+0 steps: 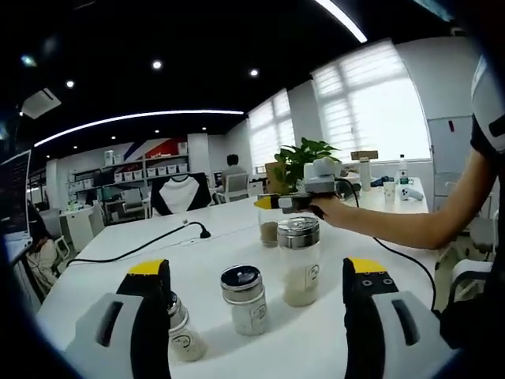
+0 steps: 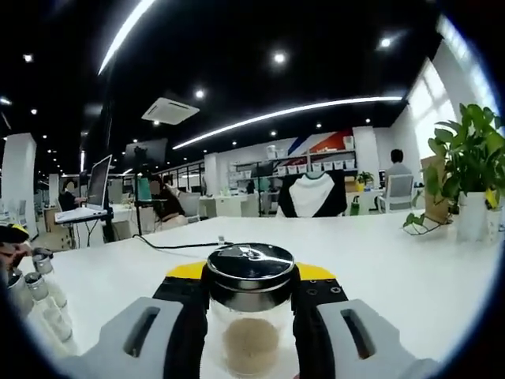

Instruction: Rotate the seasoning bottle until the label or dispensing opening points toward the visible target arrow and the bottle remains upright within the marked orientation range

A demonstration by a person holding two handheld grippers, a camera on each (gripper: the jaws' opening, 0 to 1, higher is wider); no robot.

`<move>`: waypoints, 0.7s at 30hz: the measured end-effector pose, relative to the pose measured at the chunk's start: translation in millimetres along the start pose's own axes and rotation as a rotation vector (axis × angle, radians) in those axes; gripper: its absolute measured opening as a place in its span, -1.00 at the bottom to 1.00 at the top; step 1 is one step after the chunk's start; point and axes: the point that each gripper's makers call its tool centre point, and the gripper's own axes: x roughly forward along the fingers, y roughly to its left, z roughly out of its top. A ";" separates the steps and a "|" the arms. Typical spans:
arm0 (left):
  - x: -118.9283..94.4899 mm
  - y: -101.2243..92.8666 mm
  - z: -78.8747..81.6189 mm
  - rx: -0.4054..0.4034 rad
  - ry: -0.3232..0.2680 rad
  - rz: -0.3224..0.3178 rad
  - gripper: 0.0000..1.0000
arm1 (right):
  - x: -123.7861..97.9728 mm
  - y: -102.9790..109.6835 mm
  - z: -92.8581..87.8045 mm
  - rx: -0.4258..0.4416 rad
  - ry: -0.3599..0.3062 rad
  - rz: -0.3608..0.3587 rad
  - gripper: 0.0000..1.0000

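Note:
In the right gripper view my right gripper is shut on a glass seasoning bottle with a shiny metal lid and pale powder inside, held upright above the white table. The left gripper view shows the same right gripper coming in from the right, clamped on that bottle. My left gripper stands wide open low over the table. Ahead of it stand a tall jar and a short dark-lidded shaker. A third small bottle sits partly behind its left finger.
A black cable runs across the table's far side. A potted plant stands at the right, with cups and bottles beyond it. Two small bottles show at the left edge. Chairs, shelves and a monitor lie further back.

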 end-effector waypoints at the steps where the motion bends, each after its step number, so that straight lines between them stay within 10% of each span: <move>1: -0.5 -0.7 0.5 0.000 -0.002 -0.001 0.90 | -2.4 -1.9 4.0 0.005 -0.009 -0.001 -0.24; 21: -13.6 -34.1 6.8 0.002 -0.022 -0.059 0.90 | -66.0 7.0 40.0 -0.083 -0.051 -0.010 -0.24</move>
